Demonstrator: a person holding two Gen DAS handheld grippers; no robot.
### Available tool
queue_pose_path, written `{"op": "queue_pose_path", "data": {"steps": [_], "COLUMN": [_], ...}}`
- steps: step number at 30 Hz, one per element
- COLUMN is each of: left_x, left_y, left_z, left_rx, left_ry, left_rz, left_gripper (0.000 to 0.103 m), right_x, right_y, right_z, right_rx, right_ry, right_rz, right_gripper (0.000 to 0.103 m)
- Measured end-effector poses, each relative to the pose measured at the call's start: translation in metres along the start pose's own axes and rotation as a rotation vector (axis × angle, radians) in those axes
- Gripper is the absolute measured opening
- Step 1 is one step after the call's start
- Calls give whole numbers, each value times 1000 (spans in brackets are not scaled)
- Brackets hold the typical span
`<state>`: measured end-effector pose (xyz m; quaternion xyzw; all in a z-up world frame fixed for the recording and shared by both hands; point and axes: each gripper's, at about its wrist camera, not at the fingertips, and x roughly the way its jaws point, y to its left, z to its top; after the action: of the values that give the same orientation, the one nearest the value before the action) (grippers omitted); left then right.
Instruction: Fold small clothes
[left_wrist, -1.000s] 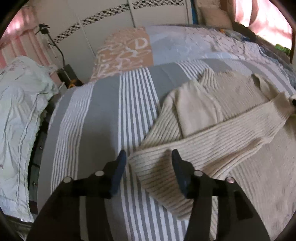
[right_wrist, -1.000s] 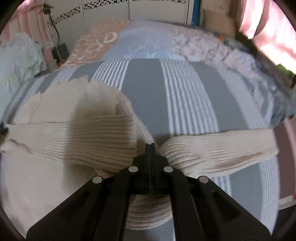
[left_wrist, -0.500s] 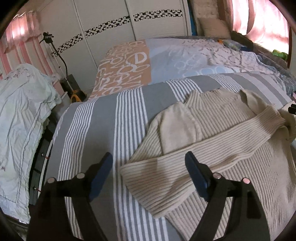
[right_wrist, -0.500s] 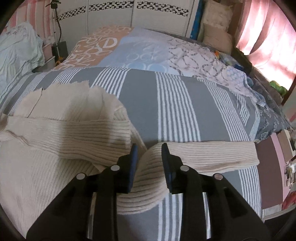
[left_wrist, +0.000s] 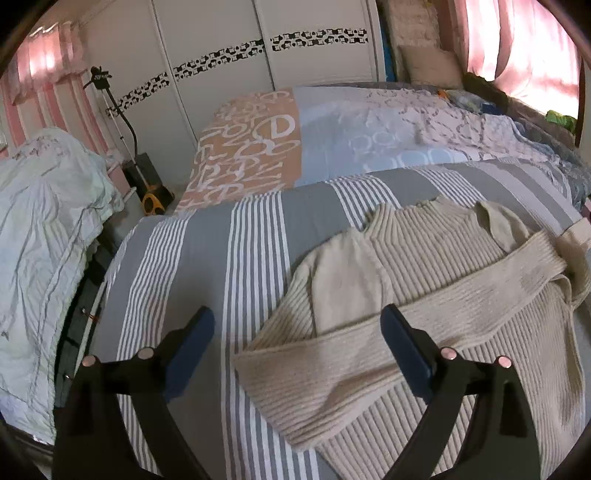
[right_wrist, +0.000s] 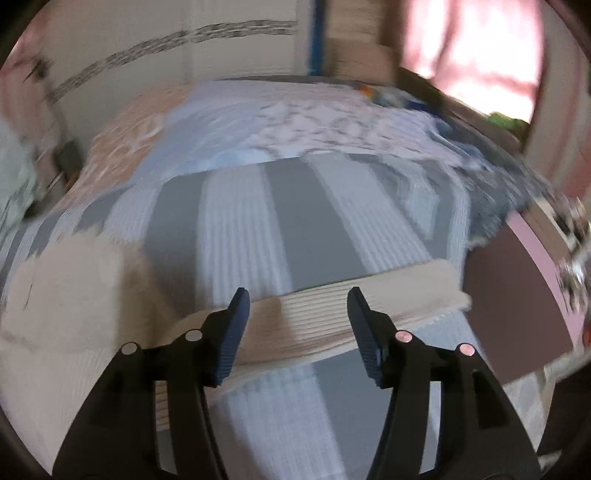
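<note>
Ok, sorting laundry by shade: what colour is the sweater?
Cream, ribbed knit sweater; clearest in the left wrist view.

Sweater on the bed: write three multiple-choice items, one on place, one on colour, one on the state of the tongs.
1. Where does the sweater lie?
A. on the striped bedspread
B. on the floor
C. on a chair

2. What colour is the sweater?
A. navy
B. cream
C. red

3. How do the left tongs and right tongs stand?
A. both shut
B. one shut
C. both open

Key: 1 A, grey and white stripes show around it; 2 B, the ribbed knit is pale beige; 3 C, each view shows a wide gap with nothing gripped.
</note>
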<state>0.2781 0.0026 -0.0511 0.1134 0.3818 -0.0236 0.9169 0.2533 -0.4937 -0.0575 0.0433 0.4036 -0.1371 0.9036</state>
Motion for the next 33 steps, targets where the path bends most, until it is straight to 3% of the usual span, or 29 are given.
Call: {"op": "queue_pose_path", "data": {"steps": [4,9,19,25,29,32,33], "left_x": [8,15,15,10,9,9,10], "left_y": [-3,1,-25,-34,-31,-27,-26], "left_z": [7,18,16,12,12,12,11], "left_rx": [47,26,-29,-39,-48,-44,-45], "left_ry": [-10,-5,0,10,25,35,38], "left_rz": [63,97,195,223,227,236,236], "left_gripper": [92,92,92,92,92,92,92], "right_x": [17,27,64,84,86,79,77], "right_y": [-42,-95,-155,-180,-175,-159,-154], "right_z": [6,5,-13,-21,-17,-10,-9], "right_rx": [68,187,385,494,460,339,310], "right_ry": [19,26,72,71,58,21,11], "right_rz": [-84,-115,-79,13,55,-10,-27], "right_gripper": [56,56,56,56,36,18,17]}}
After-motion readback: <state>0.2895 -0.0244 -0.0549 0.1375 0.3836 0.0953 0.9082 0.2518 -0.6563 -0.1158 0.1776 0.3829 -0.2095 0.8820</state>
